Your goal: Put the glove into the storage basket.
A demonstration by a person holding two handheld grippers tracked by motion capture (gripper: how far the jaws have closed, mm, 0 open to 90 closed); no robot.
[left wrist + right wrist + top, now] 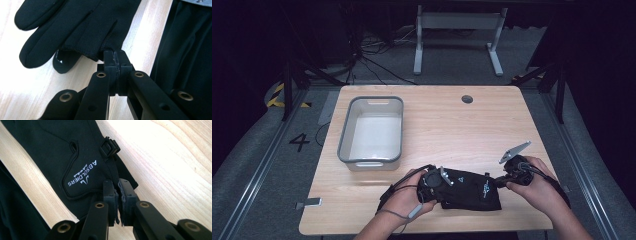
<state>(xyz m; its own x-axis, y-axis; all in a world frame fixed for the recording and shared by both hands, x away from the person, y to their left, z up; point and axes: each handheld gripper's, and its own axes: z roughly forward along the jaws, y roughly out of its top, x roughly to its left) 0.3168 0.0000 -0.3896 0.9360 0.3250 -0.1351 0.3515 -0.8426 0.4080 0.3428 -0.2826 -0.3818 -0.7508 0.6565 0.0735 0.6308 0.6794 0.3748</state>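
Note:
A black glove [467, 190] lies flat near the table's front edge, between the two hands. My left gripper [438, 186] is at its left end, the finger end. In the left gripper view the jaws [116, 60] are shut on the fabric edge at the base of the glove's fingers [75, 25]. A second black fingertip [62, 63] with a white mark peeks out from under it. My right gripper [499, 181] holds the other end, shut [118, 188] on the cuff edge of the glove [50, 152], just below the white ABSOLDIERS logo [81, 175] and a small black buckle [108, 146].
An empty grey bin [371, 130] stands at the table's left, behind the left hand. A round grommet [467, 99] sits near the far edge. A small metal bracket [309, 202] sticks out at the table's front left. Bare wood lies between bin and right edge.

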